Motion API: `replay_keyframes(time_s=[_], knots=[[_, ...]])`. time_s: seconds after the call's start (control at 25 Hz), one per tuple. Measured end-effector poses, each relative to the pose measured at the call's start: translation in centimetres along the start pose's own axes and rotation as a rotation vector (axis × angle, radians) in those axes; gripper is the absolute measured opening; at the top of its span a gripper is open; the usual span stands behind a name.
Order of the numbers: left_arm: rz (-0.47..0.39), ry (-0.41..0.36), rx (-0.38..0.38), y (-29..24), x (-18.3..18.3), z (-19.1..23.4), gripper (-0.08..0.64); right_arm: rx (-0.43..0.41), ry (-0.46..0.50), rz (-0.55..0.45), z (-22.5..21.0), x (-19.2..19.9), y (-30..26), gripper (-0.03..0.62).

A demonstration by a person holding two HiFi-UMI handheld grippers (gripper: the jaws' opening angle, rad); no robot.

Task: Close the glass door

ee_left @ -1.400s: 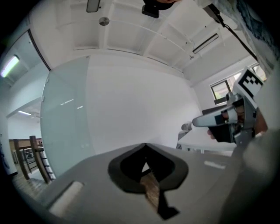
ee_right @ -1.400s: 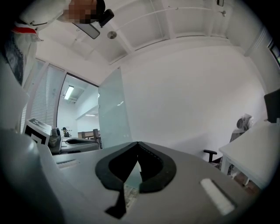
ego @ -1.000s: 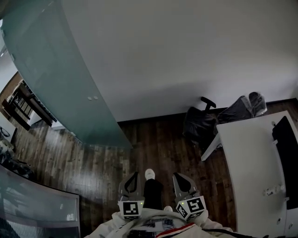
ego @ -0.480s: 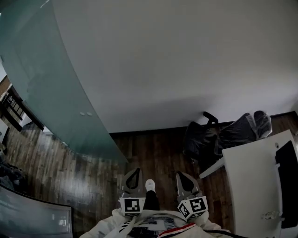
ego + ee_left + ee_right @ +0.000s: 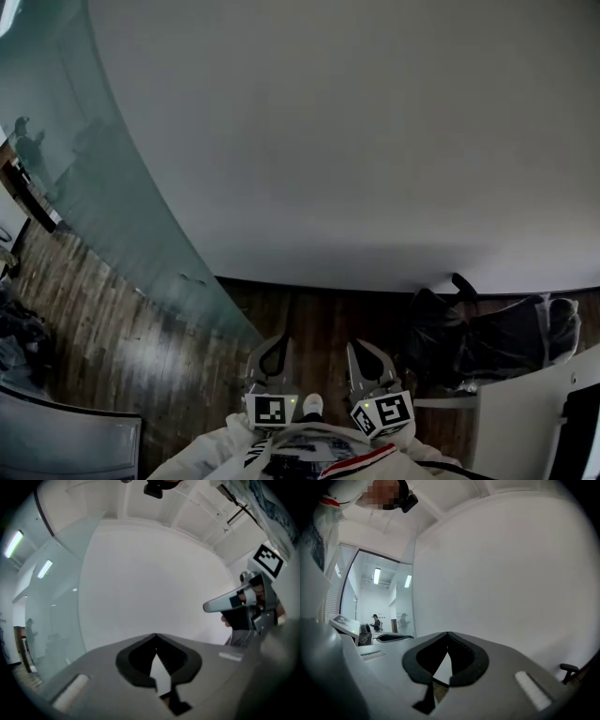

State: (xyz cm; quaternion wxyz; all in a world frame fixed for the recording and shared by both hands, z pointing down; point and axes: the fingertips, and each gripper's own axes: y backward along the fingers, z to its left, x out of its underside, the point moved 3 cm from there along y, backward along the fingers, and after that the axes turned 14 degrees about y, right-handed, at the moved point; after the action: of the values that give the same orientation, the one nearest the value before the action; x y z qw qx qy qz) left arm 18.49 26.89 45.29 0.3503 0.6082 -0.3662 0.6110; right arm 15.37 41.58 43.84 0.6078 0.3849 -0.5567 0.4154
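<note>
We hold both grippers level and side by side, low in the head view, facing the white wall point(image 5: 375, 141).

- Left gripper point(image 5: 273, 343): jaws closed tip to tip, nothing between them.
- Right gripper point(image 5: 364, 347): same, tips together, empty.
- Glass door point(image 5: 112, 206): up-left of the left gripper. It's a frosted pane slanting down from the top left, and its lower corner meets the dark wood floor point(image 5: 103, 328) close to the wall base. Neither gripper touches it.
- Two small fittings point(image 5: 192, 278) sit low on the pane.
- Our white shoe point(image 5: 312, 404) shows between the grippers.
- Black office chair point(image 5: 487, 342) and white desk point(image 5: 530, 417) are off to the right, well apart from the door.
</note>
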Motion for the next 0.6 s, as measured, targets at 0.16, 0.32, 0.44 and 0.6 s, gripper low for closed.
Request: replay_keyframes(time_s=[0.16,0.32,0.44,0.6], knots=[[-0.019,0.002,-0.069,-2.8,-1.2,3.3,0.003,-0.071,-0.004,-0.001,-0.5,-0.8,-5.8,0.005],[-0.032,0.018,-0.174,-4.9,-1.3,6.3,0.003,-0.209,0.013,-0.001,-0.2,-0.4,-11.9,0.005],[0.001,0.079,-0.314,-5.7,0.3,9.6,0.003,-0.374,-0.004,-0.009,1.7,-0.1,-17.4,0.005],[0.044,0.102,-0.669,-5.5,2.2,13.2,0.003,-0.708,-0.026,-0.018,4.1,1.5,-24.8,0.005]])
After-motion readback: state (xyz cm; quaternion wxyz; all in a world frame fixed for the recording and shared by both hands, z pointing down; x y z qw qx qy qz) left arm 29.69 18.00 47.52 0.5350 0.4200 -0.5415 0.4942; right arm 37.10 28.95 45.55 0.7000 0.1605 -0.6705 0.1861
